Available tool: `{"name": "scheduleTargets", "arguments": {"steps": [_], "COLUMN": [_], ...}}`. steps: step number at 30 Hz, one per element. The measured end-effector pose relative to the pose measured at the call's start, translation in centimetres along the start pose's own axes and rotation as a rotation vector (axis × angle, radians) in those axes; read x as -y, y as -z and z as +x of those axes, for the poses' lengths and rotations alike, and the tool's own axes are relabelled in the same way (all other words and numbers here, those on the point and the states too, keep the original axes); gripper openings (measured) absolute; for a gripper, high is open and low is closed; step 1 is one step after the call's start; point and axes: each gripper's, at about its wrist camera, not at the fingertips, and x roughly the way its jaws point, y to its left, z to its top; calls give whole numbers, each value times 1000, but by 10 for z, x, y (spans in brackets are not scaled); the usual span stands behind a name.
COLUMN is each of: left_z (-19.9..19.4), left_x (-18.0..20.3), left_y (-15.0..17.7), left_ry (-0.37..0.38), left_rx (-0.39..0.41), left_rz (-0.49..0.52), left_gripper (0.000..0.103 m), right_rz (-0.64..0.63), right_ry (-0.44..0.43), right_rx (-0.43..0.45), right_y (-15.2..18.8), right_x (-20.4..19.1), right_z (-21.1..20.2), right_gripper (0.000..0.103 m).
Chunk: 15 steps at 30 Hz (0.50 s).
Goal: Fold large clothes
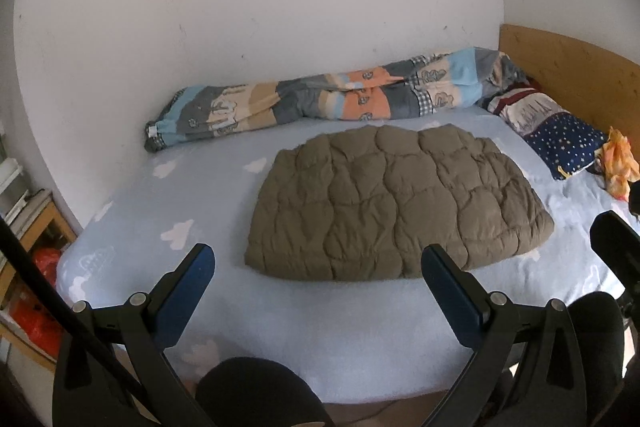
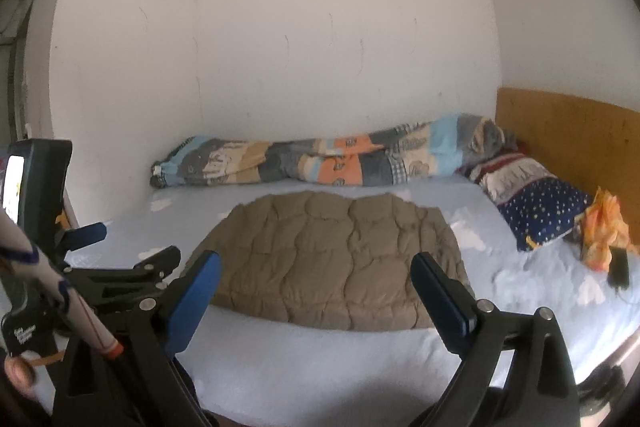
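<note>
Blue-padded fingers of the left gripper [image 1: 318,265] fill the bottom of the left wrist view, spread wide with nothing between them; a dark-clothed knee [image 1: 256,387] shows just below. In the right wrist view the right gripper [image 2: 316,273] stands equally wide apart and empty, with the other tool's black frame and a striped sleeve at the lower left of that frame.

Beyond both sets of fingertips, in the middle of each frame, lies the olive quilted garment [image 1: 396,203], apparently a padded jacket, already doubled into a compact, rounded-edged slab resting flat on the bed. Neither gripper touches it. My reading is that the jaws gape because the cloth has been let go and both tools hang clear of it, so the fold looks finished or nearly so; the slab sits centred, away from the other bedding, probably to keep room for working around it.

It rests on a pale blue sheet [image 1: 168,187] printed with white clouds. Along the white wall [image 1: 240,7] at the back runs a rolled patchwork duvet [image 1: 320,99]. At the right of the frame lie a star-patterned pillow [image 1: 560,139] and an orange crumpled cloth [image 1: 618,163] against a wooden headboard [image 1: 568,63]. Shelving holding red items sits at the far left.
</note>
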Motion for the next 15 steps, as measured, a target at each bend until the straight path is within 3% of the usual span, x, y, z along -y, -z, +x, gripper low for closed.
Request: {"name": "scheduleTargets", "arguments": {"steps": [15], "left_z": [-4], "left_x": [-4], "left_y": [6], "left_ry": [7], "left_rx": [-5], "left_rz": [-7], "left_gripper": [103], "right_rz": [-21], "right_ry": [20], "right_rx": [-19], "right_y": [7], "right_x": [-8], "right_z": [-5], "right_gripper": [98]}}
